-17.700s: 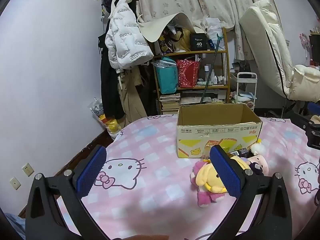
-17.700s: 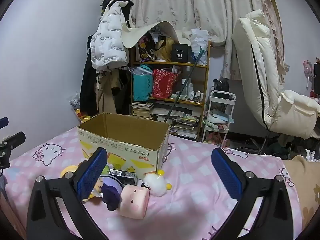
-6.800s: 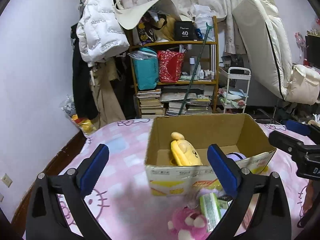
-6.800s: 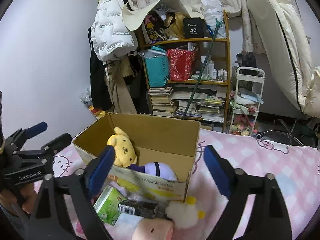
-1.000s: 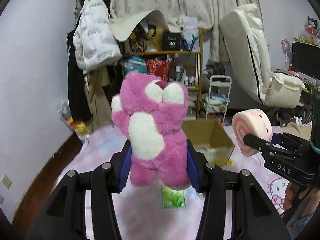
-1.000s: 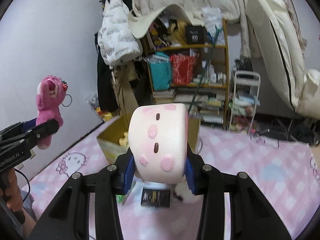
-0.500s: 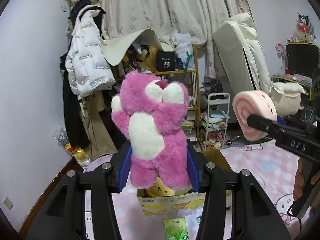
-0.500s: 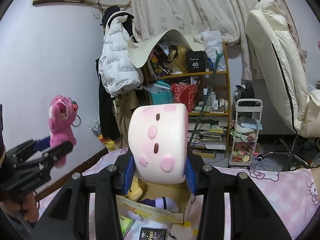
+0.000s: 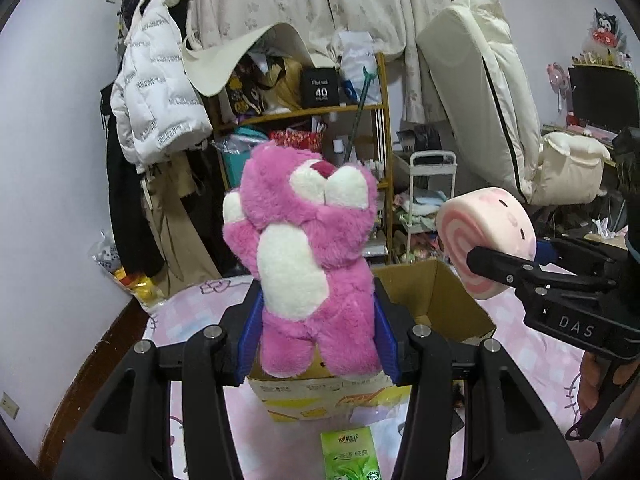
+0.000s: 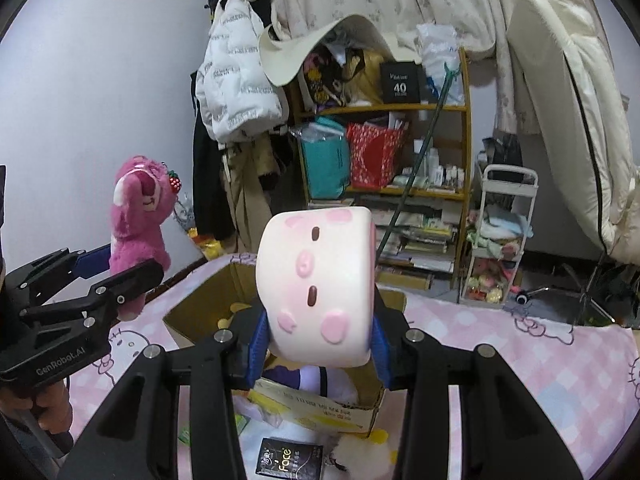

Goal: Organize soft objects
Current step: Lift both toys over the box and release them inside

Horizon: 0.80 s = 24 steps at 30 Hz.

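Pink fuzzy plush bear (image 9: 308, 264) pinched in the left gripper (image 9: 314, 334) and pink-swirl foam roll cushion (image 10: 320, 284) squeezed in the right gripper (image 10: 318, 344) hover above the brown cardboard box (image 10: 372, 408), so releasing early could bounce either onto the bed.

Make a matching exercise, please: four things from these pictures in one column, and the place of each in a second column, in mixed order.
Things:
1. pink plush bear
2. pink swirl roll cushion
3. green packet
4. black "Face" box

Places:
A. lying on the bedspread in front of the cardboard box, in the left wrist view
B. held in the right gripper
C. held in the left gripper
D. lying on the bedspread below the carton, in the right wrist view

Pairs: 1-C, 2-B, 3-A, 4-D
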Each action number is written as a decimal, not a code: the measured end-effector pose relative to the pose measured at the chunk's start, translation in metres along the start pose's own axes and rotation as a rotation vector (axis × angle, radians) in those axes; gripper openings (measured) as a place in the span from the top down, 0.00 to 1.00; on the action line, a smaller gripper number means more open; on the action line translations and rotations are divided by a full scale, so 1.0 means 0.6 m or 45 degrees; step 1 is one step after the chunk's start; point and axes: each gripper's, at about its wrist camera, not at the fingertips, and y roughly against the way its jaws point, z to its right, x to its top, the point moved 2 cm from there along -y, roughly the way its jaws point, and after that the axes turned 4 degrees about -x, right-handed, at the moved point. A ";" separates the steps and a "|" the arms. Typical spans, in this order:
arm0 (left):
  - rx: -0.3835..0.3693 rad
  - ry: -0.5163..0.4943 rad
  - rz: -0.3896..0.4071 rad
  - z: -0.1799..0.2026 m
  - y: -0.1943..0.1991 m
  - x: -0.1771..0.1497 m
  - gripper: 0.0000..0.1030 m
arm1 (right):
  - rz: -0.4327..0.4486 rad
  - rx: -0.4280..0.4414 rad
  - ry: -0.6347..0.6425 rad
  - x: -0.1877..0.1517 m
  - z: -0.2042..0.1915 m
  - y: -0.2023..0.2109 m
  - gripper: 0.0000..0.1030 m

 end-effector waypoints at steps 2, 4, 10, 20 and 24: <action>-0.003 -0.001 -0.018 0.000 -0.011 -0.006 0.53 | -0.011 0.005 -0.002 -0.005 0.003 -0.008 0.56; -0.008 0.002 -0.042 0.000 -0.025 -0.014 0.53 | -0.022 0.009 -0.010 -0.010 0.008 -0.017 0.56; -0.021 0.012 -0.119 -0.003 -0.067 -0.038 0.53 | -0.063 0.021 -0.047 -0.027 0.021 -0.038 0.56; -0.028 0.013 -0.223 -0.007 -0.105 -0.067 0.51 | -0.144 0.043 -0.084 -0.044 0.030 -0.071 0.55; -0.012 0.011 -0.228 -0.006 -0.109 -0.076 0.45 | -0.184 0.064 -0.096 -0.051 0.032 -0.080 0.52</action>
